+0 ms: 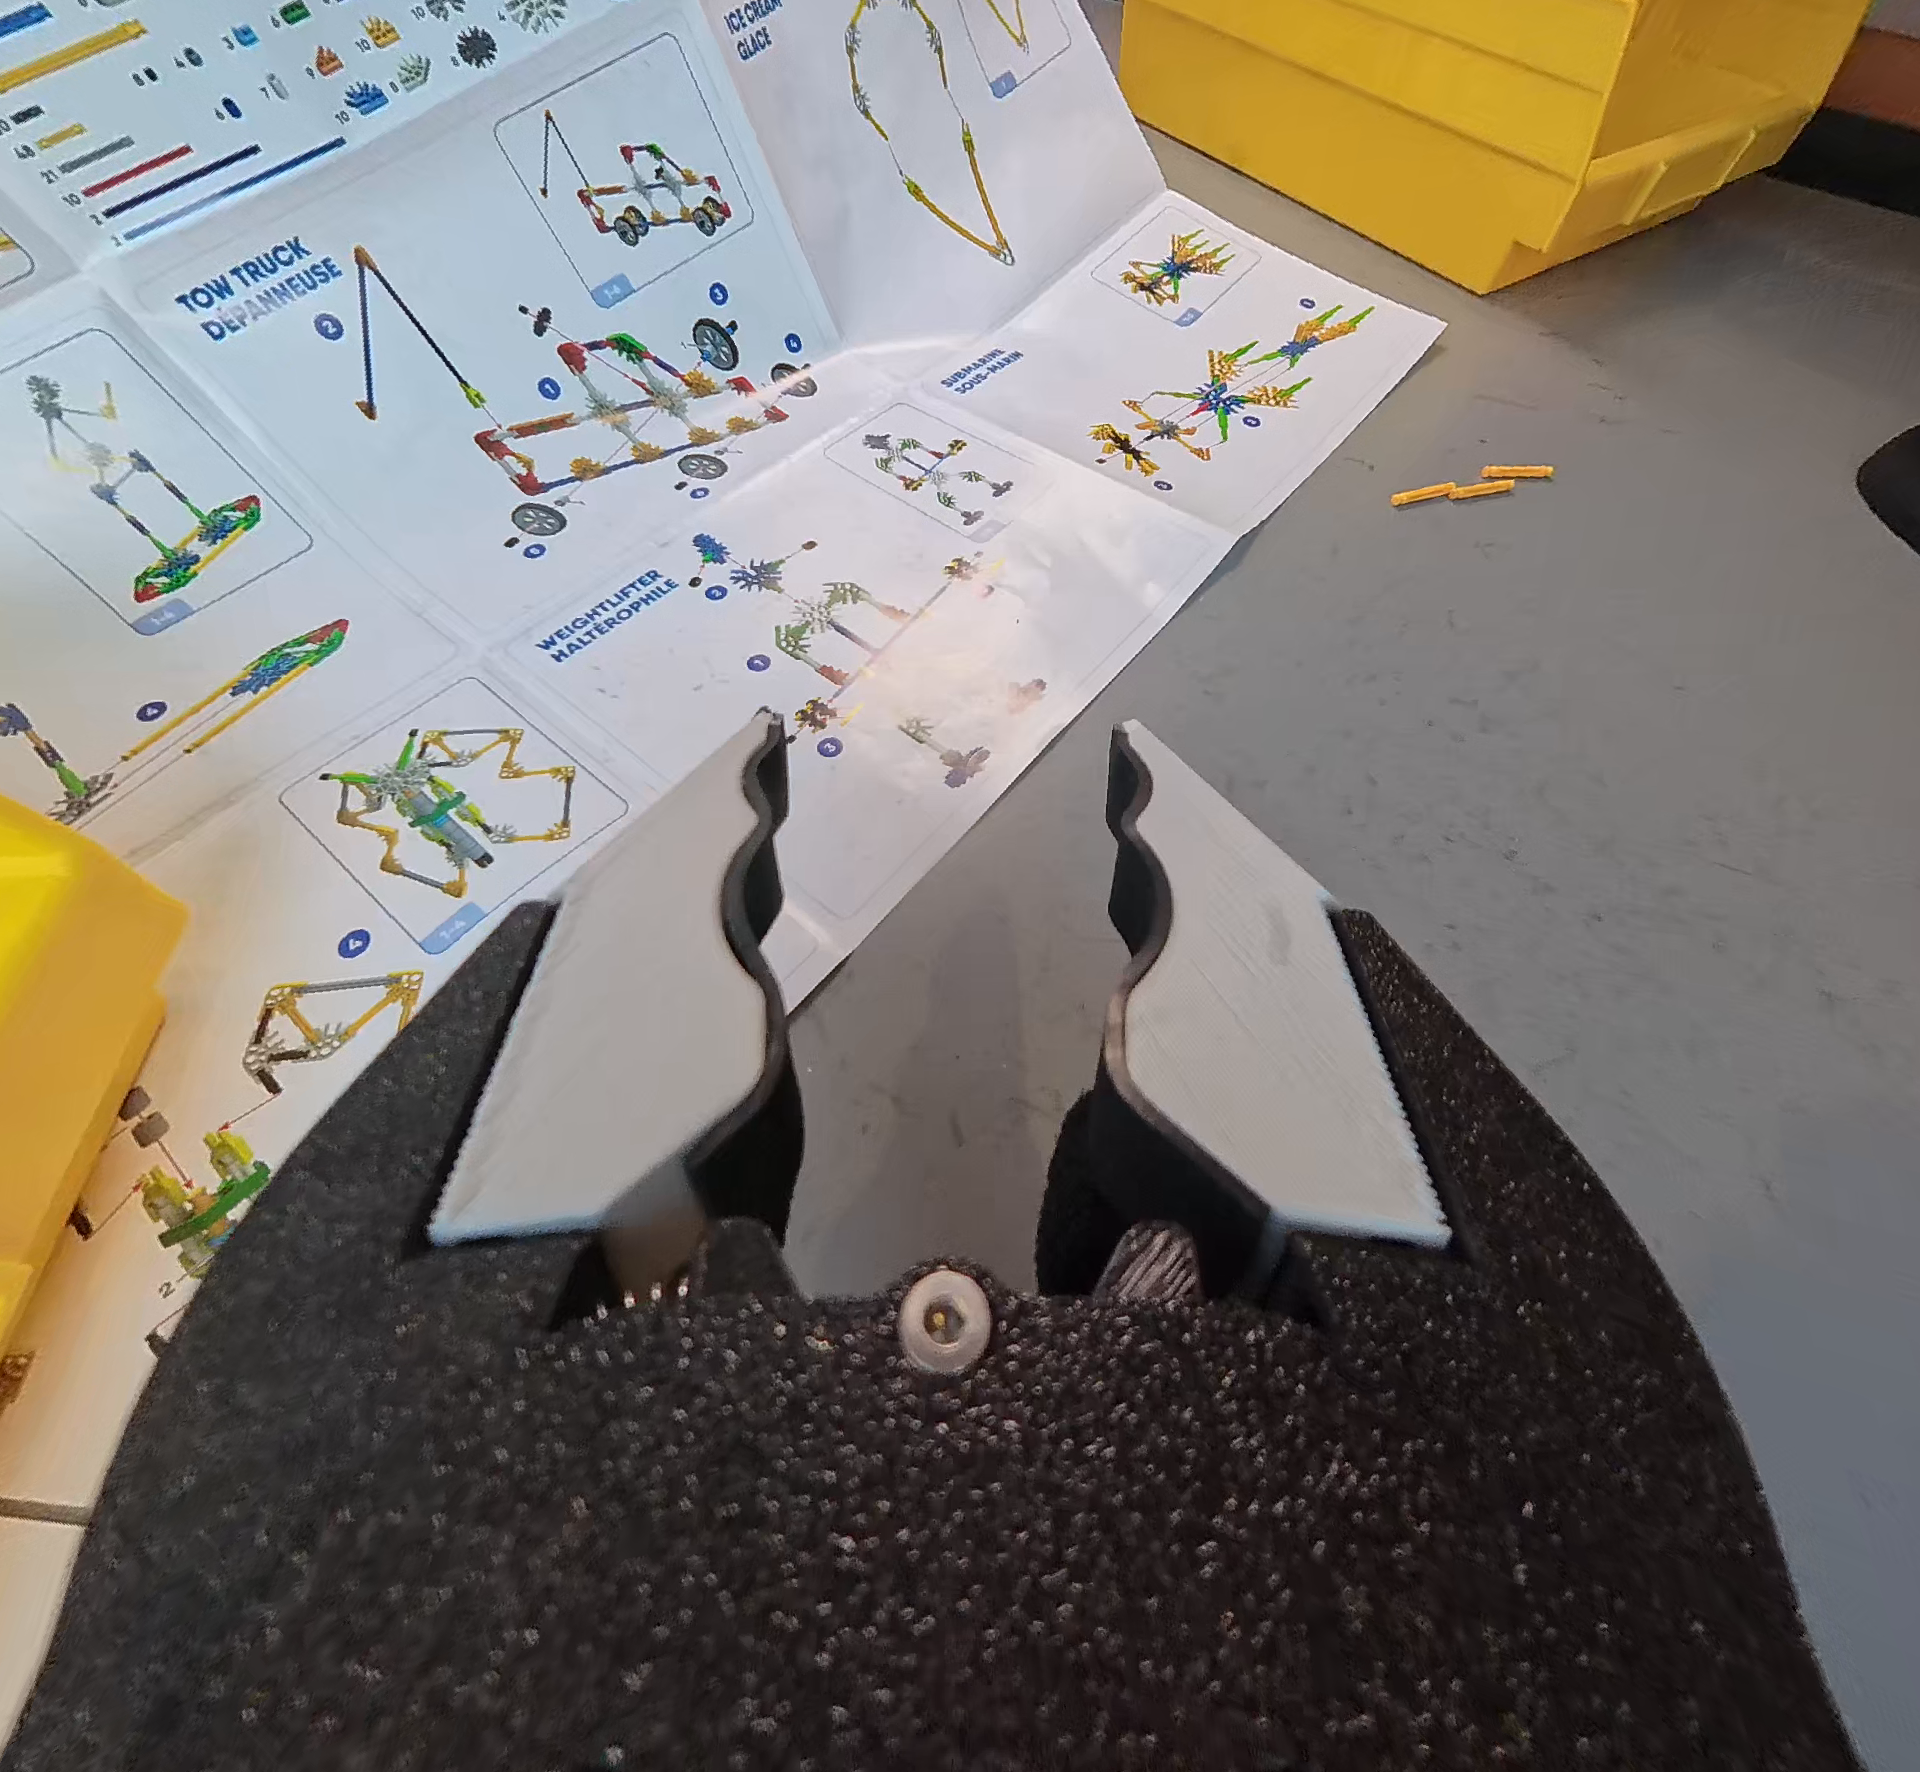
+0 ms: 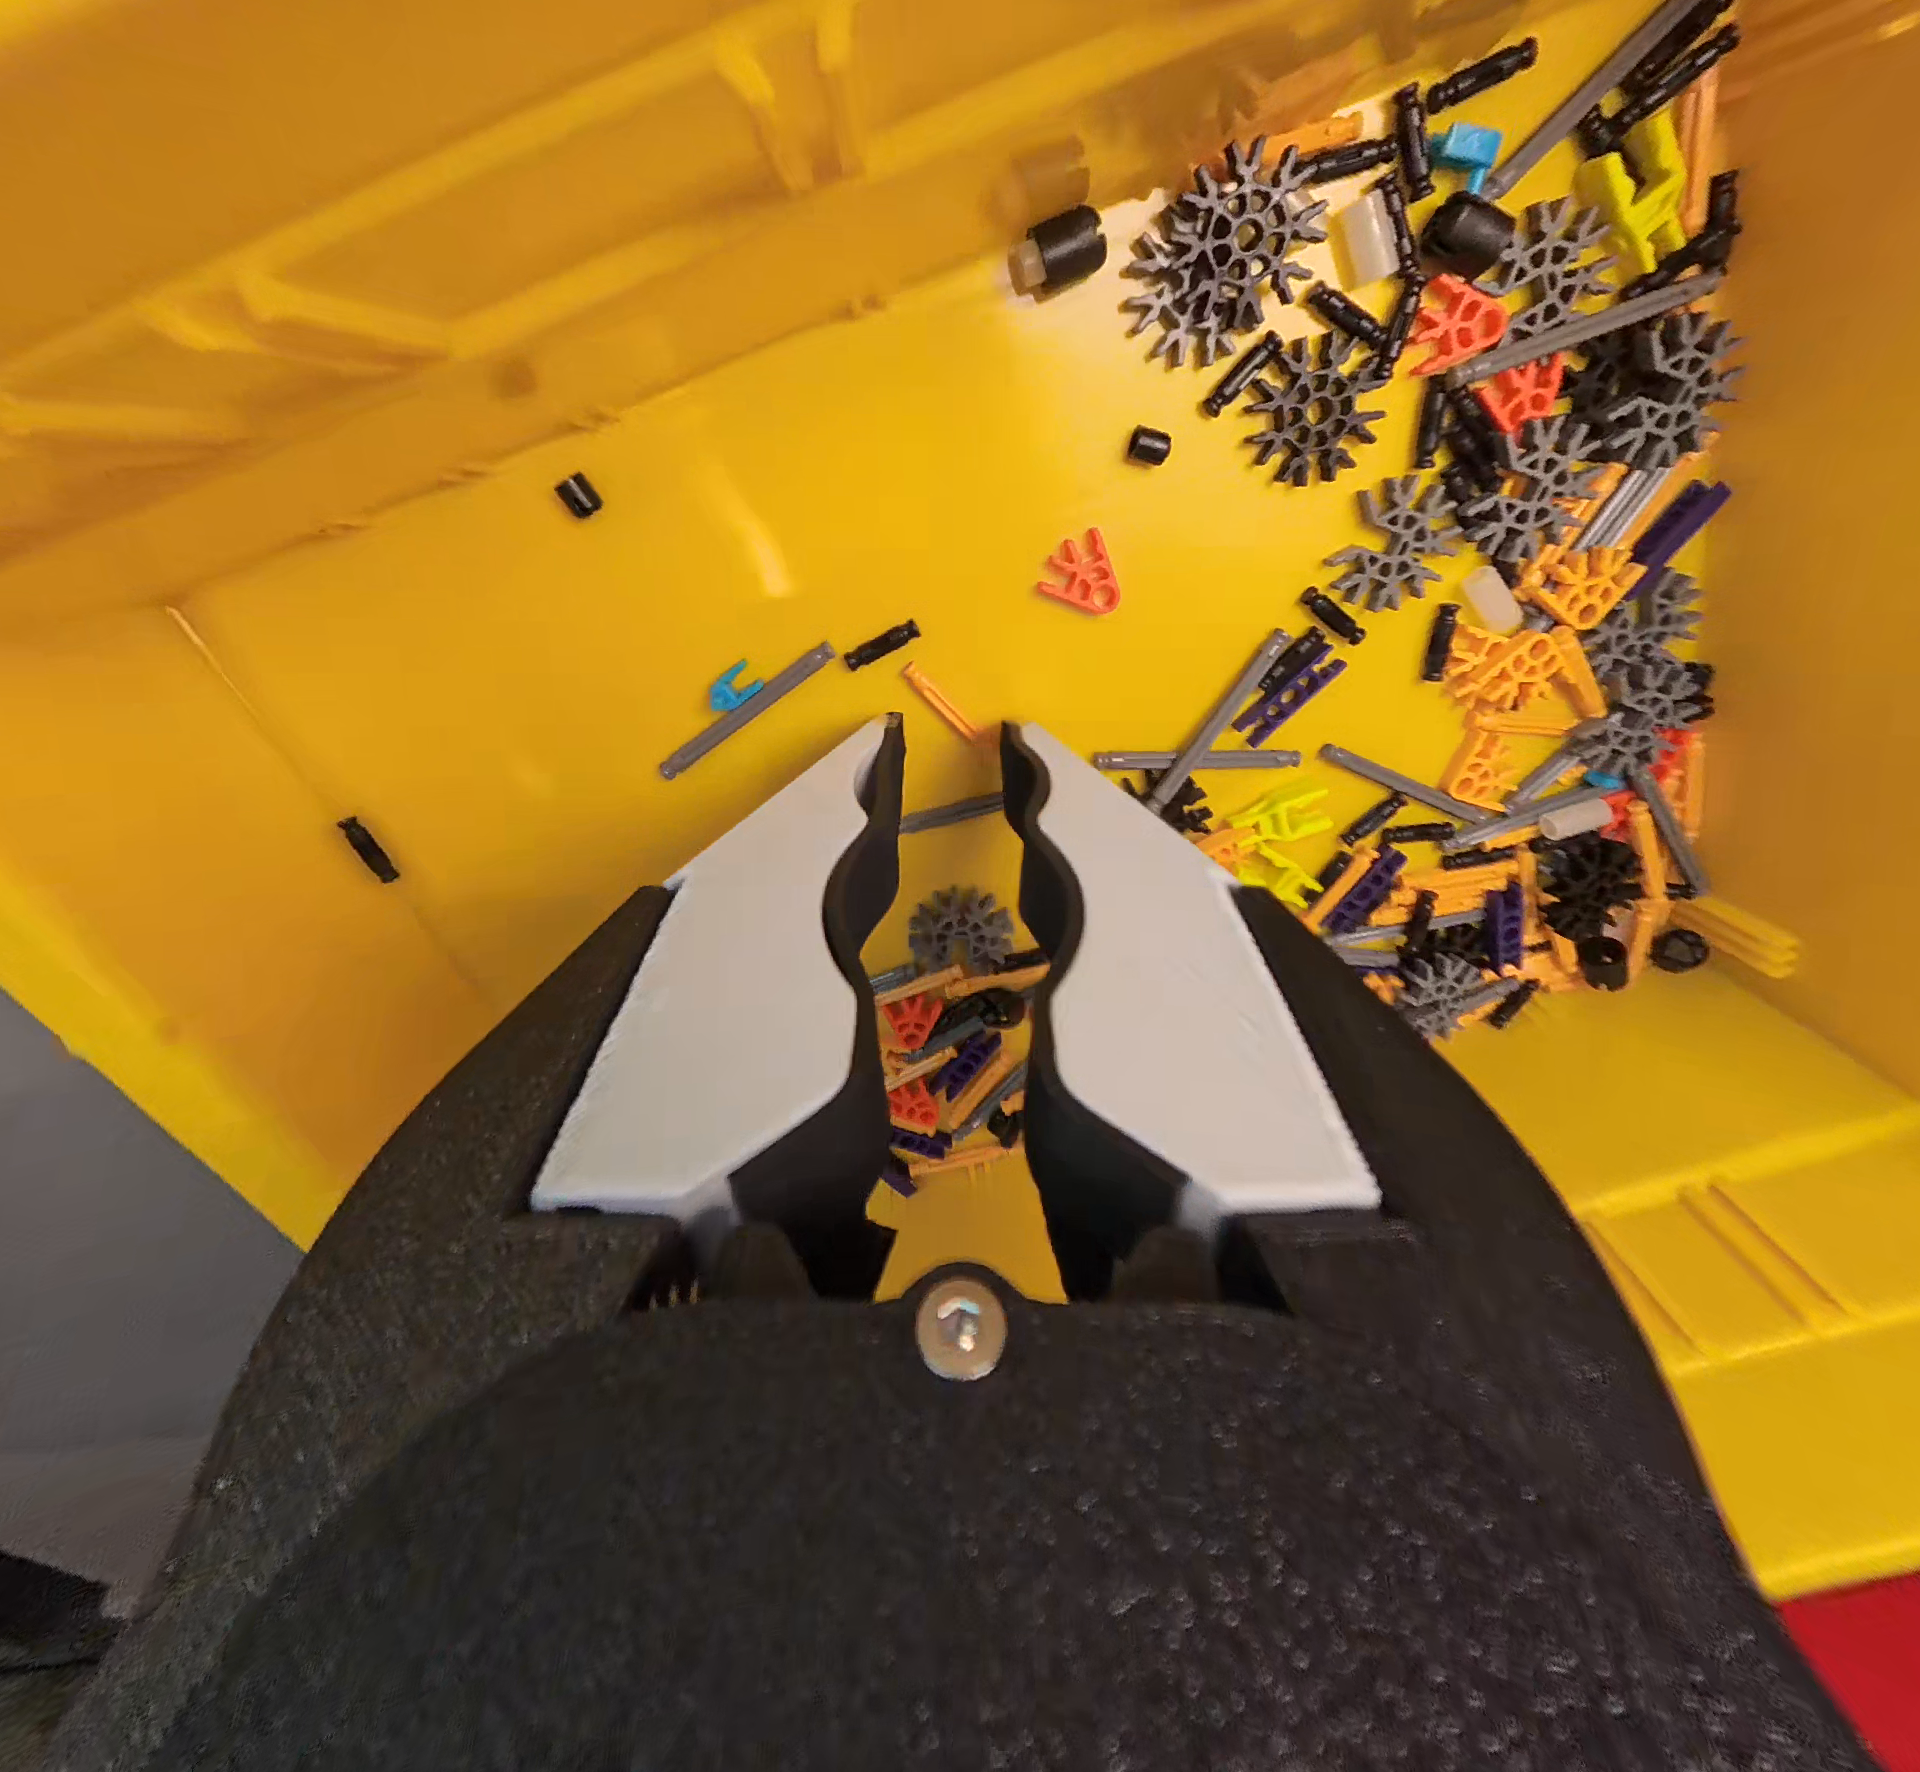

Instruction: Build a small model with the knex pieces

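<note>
left gripper [image 1: 945, 735]: fingers spread wide, nothing between them, poised above the grey table [image 1: 1507, 787]. the left fingertip overlaps the near edge of an unfolded instruction sheet [image 1: 520, 372] printed with coloured model diagrams; the right fingertip lies over bare table. three short orange rods [image 1: 1475, 486] lie together on the table, well ahead and to the right of the fingers, apart from the sheet. a yellow bin [image 1: 1403, 91] stands at the far right corner beyond the sheet, and a second yellow bin [image 1: 62, 995] shows at the left edge, resting partly on the sheet.

right gripper [image 2: 951, 730]: fingers partly parted with a narrow gap at the tips, gripping nothing, reaching into a large yellow bin [image 2: 468, 579]. a thin orange rod [image 2: 940, 699] lies on the bin floor just beyond the tips, its near end at the gap between them (whether it touches either tip cannot be told). a grey rod [image 2: 748, 709] with a blue clip [image 2: 732, 683] lies to the left of the tips; a red connector [image 2: 1083, 569] lies farther ahead. seen through the gap, a grey gear-like connector [image 2: 961, 922] sits atop mixed small parts. the main heap of parts [image 2: 1538, 527] (grey snowflake connectors, black, grey, orange and purple pieces) fills the bin's right side.
</note>
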Tool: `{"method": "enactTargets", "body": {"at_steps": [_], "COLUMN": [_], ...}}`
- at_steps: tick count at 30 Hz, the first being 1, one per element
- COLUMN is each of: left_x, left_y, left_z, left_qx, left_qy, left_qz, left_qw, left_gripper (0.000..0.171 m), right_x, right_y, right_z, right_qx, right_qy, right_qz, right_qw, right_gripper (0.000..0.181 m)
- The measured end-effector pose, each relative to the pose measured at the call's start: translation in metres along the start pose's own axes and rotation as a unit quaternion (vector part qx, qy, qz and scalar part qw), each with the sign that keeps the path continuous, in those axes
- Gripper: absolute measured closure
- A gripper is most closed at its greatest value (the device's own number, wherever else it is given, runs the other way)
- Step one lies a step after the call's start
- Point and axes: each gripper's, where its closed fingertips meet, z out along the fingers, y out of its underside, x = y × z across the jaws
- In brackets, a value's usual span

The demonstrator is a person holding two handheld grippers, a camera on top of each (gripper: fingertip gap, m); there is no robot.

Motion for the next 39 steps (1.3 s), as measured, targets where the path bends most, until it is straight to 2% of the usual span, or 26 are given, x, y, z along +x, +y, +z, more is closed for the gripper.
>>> {"method": "enactTargets", "body": {"at_steps": [4, 5, 9, 11, 13, 15, 17, 19, 22, 25, 28, 32, 34, 36, 39], "left_x": [0.0, 0.001, 0.002, 0.002, 0.002, 0.002, 0.003, 0.005, 0.007, 0.005, 0.003, 0.004, 0.006, 0.006, 0.006], "left_y": [0.001, 0.001, 0.0, 0.0, -0.001, 0.0, 0.001, 0.0, -0.001, -0.004, -0.006, -0.009, -0.009, -0.008, -0.006], "left_z": [0.001, 0.001, 0.001, 0.0, 0.0, 0.001, 0.002, 0.003, 0.002, 0.0, -0.002, -0.004, -0.003, -0.002, -0.001], "left_qx": [-0.001, -0.002, -0.002, -0.001, 0.002, 0.002, -0.001, -0.001, 0.0, 0.006, 0.01, 0.016, 0.014, 0.011, 0.009], "left_qy": [0.003, 0.004, 0.006, 0.004, 0.005, 0.007, 0.01, 0.011, 0.009, 0.0, -0.005, -0.002, -0.001, -0.001, -0.001], "left_qz": [-0.002, -0.002, 0.001, 0.001, -0.002, -0.005, -0.004, 0.0, 0.008, 0.014, 0.011, 0.012, 0.016, 0.019, 0.017], "left_qw": [1.0, 1.0, 1.0, 1.0, 1.0, 1.0, 1.0, 1.0, 1.0, 1.0, 1.0, 1.0, 1.0, 1.0, 1.0], "left_gripper": [0.11, 0.11, 0.11, 0.11, 0.11, 0.11, 0.11, 0.11, 0.11, 0.11, 0.11, 0.11, 0.11, 0.11, 0.11], "right_x": [0.001, 0.0, -0.005, -0.014, -0.03, -0.063, -0.108, -0.15, -0.204, -0.232, -0.249, -0.257, -0.247, -0.219, -0.141], "right_y": [0.0, 0.0, -0.003, -0.021, -0.046, -0.068, -0.084, -0.092, -0.096, -0.09, -0.089, -0.092, -0.097, -0.105, -0.1], "right_z": [0.001, 0.002, -0.006, -0.031, -0.074, -0.114, -0.132, -0.122, -0.077, -0.03, -0.004, -0.001, -0.017, -0.054, -0.117], "right_qx": [0.014, 0.017, 0.033, 0.091, 0.166, 0.226, 0.247, 0.236, 0.2, 0.157, 0.147, 0.164, 0.194, 0.247, 0.306], "right_qy": [-0.027, -0.034, -0.002, 0.021, 0.052, 0.059, 0.039, 0.024, -0.008, -0.012, -0.03, -0.04, -0.03, -0.018, 0.06], "right_qz": [0.022, 0.026, 0.009, 0.005, -0.004, -0.018, -0.042, -0.054, -0.065, -0.083, -0.075, -0.071, -0.073, -0.031, 0.052], "right_qw": [0.999, 0.999, 0.999, 0.996, 0.985, 0.972, 0.967, 0.97, 0.978, 0.984, 0.986, 0.983, 0.978, 0.968, 0.949], "right_gripper": [0.171, 0.18, 0.18, 0.18, 0.18, 0.18, 0.18, 0.18, 0.18, 0.179, 0.179, 0.178, 0.173, 0.17, 0.168]}}
